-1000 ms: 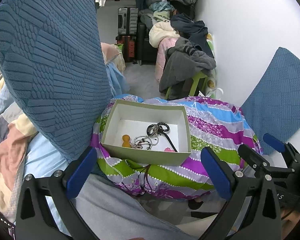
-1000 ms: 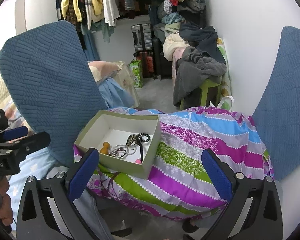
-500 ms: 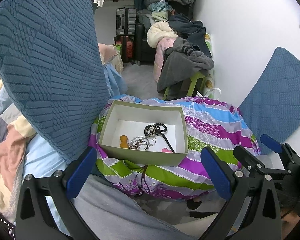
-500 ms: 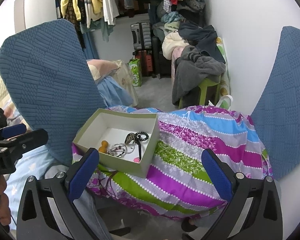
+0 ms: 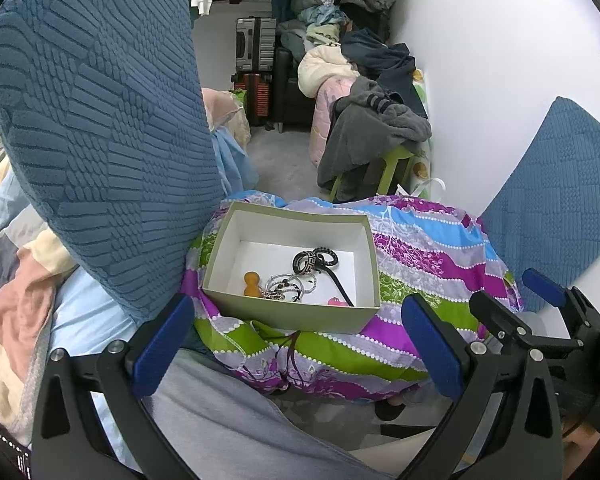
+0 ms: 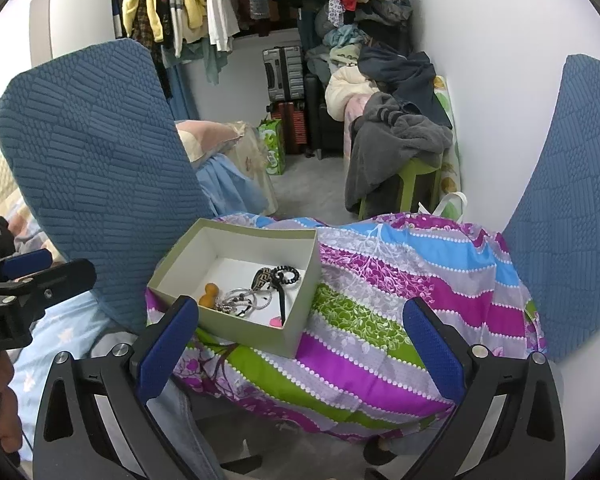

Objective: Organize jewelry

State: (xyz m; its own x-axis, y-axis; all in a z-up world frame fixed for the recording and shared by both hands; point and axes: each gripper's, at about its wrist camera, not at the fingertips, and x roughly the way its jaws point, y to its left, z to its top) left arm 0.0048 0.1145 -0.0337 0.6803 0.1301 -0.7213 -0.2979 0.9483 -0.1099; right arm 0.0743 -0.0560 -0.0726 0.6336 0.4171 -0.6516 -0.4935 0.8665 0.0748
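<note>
The open green cardboard box (image 5: 290, 314) of tangled jewelry (image 5: 300, 276) sits slightly lower in frame than before; both grippers, left (image 5: 292, 340) and right (image 6: 296, 344), hang wide open, empty

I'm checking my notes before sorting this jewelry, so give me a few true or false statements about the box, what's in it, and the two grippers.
1. The box sits on the striped quilt. True.
2. The box has a lid on. False: it is open on top, its contents showing.
3. An orange gourd-shaped bead lies inside the box. True.
4. The left gripper is shut on a bracelet. False: its jaws are wide apart and hold nothing.
5. The right gripper is open and empty. True.
6. The patterned black ring lies on the quilt outside the box. False: it is inside the box.
</note>
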